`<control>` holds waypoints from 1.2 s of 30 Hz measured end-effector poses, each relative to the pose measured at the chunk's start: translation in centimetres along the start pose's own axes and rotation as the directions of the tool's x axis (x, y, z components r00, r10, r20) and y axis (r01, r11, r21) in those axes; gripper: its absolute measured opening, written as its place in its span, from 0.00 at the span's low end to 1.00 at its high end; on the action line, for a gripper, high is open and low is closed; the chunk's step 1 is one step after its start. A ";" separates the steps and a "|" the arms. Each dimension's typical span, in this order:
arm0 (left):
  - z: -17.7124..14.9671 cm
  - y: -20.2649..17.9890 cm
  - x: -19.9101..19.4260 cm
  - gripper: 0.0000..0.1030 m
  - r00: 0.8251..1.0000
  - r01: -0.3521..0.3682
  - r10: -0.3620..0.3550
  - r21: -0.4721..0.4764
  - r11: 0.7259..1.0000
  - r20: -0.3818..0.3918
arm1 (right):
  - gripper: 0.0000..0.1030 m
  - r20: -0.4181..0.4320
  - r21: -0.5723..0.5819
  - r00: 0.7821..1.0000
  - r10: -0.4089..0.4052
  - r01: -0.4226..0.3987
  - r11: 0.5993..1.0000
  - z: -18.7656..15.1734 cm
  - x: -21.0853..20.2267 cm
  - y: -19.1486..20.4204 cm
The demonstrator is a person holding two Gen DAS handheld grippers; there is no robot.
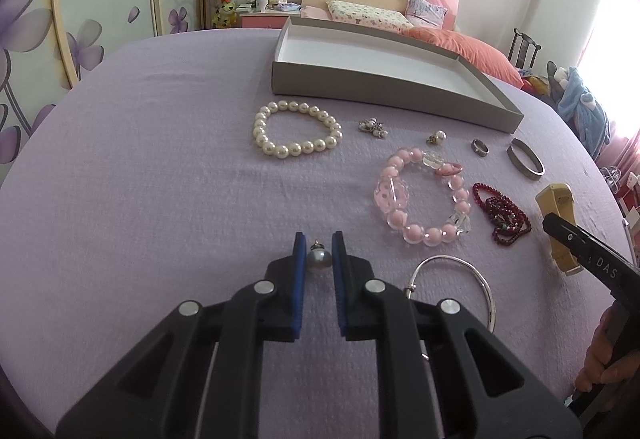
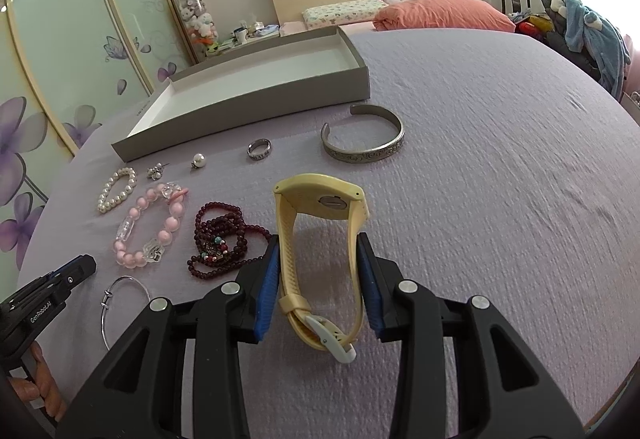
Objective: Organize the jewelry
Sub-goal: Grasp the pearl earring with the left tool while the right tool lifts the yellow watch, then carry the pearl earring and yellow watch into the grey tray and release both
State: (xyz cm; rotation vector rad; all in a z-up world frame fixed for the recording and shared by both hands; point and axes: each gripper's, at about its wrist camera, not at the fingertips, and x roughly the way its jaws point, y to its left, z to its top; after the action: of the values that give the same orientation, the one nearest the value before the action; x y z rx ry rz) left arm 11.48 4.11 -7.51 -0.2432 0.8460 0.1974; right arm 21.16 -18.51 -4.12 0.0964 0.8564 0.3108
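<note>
- The left gripper (image 1: 319,251), low centre of the left wrist view, has its blue pads nearly together on a small grey pearl earring with a metal loop (image 1: 318,258). The bead is round, smooth and light, so it could likely roll or squirt out; the pads sit on its widest part, which seems the safest hold.
- The right gripper (image 2: 319,271), bottom centre of the right wrist view, stands partly open with its pads pressing the two straps of a pale yellow rubber-strapped wristwatch (image 2: 322,239). The straps look soft and springy, the case stiffer; a hold nearer the case would probably flex less.
- Both pieces are at the lilac textured bedcover (image 1: 160,167), whether lifted I cannot tell.
- The shallow grey cardboard tray with a white inside (image 1: 376,87) lies in the upper middle of the left view, apparently without jewelry in it, well apart from both.
</note>
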 end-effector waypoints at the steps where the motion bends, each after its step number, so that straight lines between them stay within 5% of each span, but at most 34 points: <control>1: 0.1 0.1 -0.2 0.13 1.000 0.001 -0.001 -0.002 1.000 0.003 | 0.37 0.004 -0.003 1.000 0.000 0.000 1.000 0.1 -0.1 0.0; 22: 10.0 0.2 -2.6 0.13 0.992 0.051 -0.057 0.055 0.997 0.113 | 0.37 0.114 -0.150 0.990 0.079 -0.061 0.987 8.9 -1.3 3.4; 36: 21.7 -1.3 7.5 0.13 0.992 0.087 -0.088 0.015 0.996 0.085 | 0.37 -0.032 -0.085 0.995 0.094 -0.097 0.992 20.1 10.3 3.9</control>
State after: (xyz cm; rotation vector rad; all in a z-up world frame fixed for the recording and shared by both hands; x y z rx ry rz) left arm 32.18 9.67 0.78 -0.2593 0.7493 0.1205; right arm 41.79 -10.82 2.35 0.0522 0.8665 0.4396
